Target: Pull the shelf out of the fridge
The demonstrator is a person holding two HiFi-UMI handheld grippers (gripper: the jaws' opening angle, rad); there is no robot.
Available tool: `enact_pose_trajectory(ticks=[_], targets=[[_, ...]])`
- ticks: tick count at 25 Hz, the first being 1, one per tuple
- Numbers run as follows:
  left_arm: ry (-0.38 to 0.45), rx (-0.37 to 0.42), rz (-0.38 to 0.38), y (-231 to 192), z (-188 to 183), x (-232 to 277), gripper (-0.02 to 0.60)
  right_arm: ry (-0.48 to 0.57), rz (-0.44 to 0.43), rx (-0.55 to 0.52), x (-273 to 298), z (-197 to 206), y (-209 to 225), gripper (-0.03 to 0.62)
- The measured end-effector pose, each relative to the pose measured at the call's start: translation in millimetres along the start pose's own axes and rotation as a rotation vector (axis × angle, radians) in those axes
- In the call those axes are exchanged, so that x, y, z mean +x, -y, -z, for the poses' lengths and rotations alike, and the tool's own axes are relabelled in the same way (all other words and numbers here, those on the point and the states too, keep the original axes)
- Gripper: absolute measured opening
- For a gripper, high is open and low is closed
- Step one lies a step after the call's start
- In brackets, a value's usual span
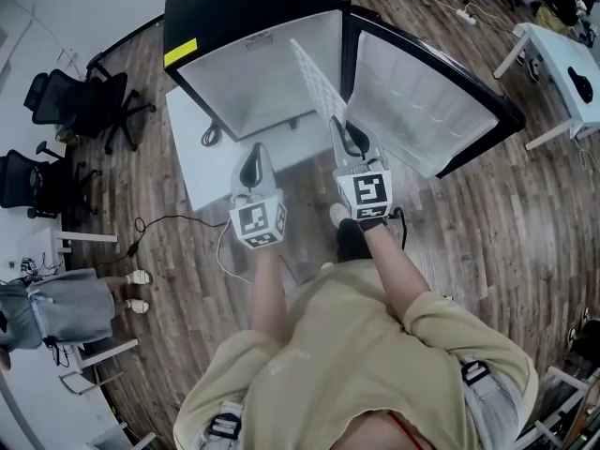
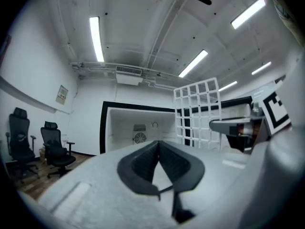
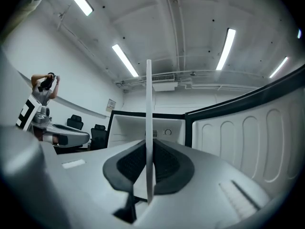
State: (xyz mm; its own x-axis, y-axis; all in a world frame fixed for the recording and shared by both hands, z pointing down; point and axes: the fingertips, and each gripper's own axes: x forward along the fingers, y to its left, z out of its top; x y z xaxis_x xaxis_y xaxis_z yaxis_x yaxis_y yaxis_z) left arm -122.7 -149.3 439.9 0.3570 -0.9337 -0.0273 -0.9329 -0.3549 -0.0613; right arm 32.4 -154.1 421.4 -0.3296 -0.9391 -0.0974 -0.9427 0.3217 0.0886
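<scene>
Closest to us, our right gripper (image 3: 148, 147) has its fingers (image 3: 167, 166) nipped narrow on the near edge of the shelf (image 3: 148, 104), the pads pressing either face of the thin white panel. Our left gripper (image 2: 158, 144) hangs just beside it at the same height, fingers (image 2: 143, 163) drawn together on nothing.

The shelf is clear of the cabinet and stands on edge in front of the opening, rising from our right grip towards the gap between the cabinet and its door. From the left gripper view it reads as an open white wire grid (image 2: 198, 111), so we judge it light and stiff, with a smooth coating that could slip. Held by one edge only, it will want to swing or twist in the pads. We reckon the best hold is on the outer frame bar, near the middle of a side. Our free left gripper could take the frame at a second place and steady it.

Beyond it stands the fridge (image 1: 262, 7) on a white worktop (image 1: 192, 148), cavity bare, door (image 1: 422, 101) swung wide to the right. Office chairs (image 1: 66, 101) stand well behind, to the left.
</scene>
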Motion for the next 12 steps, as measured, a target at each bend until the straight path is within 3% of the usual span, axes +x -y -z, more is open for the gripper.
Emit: enact_pose_trajectory(ticks=[4,12], targets=[[0.011,0.026,-0.003,-2.2,-5.9,2.1,0.001,0.005,0.016,0.018,0.2,0.0,6.2,0.028],[0.005,-0.006,0.006,-9.4,0.3,7.0,0.001,0.003,0.011,0.028,6.8,2.3,1.3,0.028]])
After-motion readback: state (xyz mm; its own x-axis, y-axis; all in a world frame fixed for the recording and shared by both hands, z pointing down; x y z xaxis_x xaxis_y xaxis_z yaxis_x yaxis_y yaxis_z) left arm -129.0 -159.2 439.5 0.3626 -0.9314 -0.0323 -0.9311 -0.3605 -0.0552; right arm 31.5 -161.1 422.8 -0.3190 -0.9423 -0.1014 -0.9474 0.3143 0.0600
